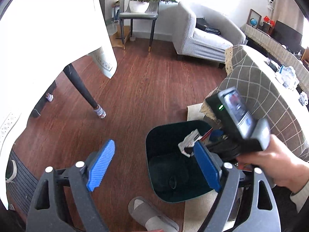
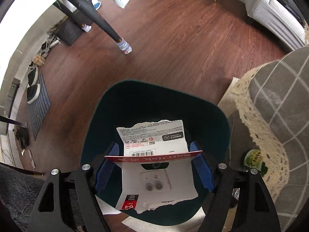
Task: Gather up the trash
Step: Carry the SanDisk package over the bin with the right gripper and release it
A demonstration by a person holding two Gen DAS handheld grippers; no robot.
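Note:
A dark green trash bin (image 1: 154, 135) stands on the wood floor beside a sofa; it also shows in the right wrist view (image 2: 100, 116), directly below. My right gripper (image 2: 154, 166) is over the bin mouth with its blue pads spread wide. A torn white and red memory-card package (image 2: 154, 145) lies between the pads, folded open; whether the pads touch it is unclear. In the left wrist view the package (image 1: 190, 139) and right gripper (image 1: 227, 135) hang over the bin. My left gripper (image 1: 154, 158) is open and empty, left of the bin.
A plaid-covered sofa with lace trim (image 1: 256, 81) is right of the bin, with crumpled paper (image 1: 287, 75) on the table behind it. A table leg (image 1: 83, 89), grey slipper (image 1: 152, 216), armchair (image 1: 202, 38), floor mat (image 2: 38, 100) and green bottle cap (image 2: 253, 158) are around.

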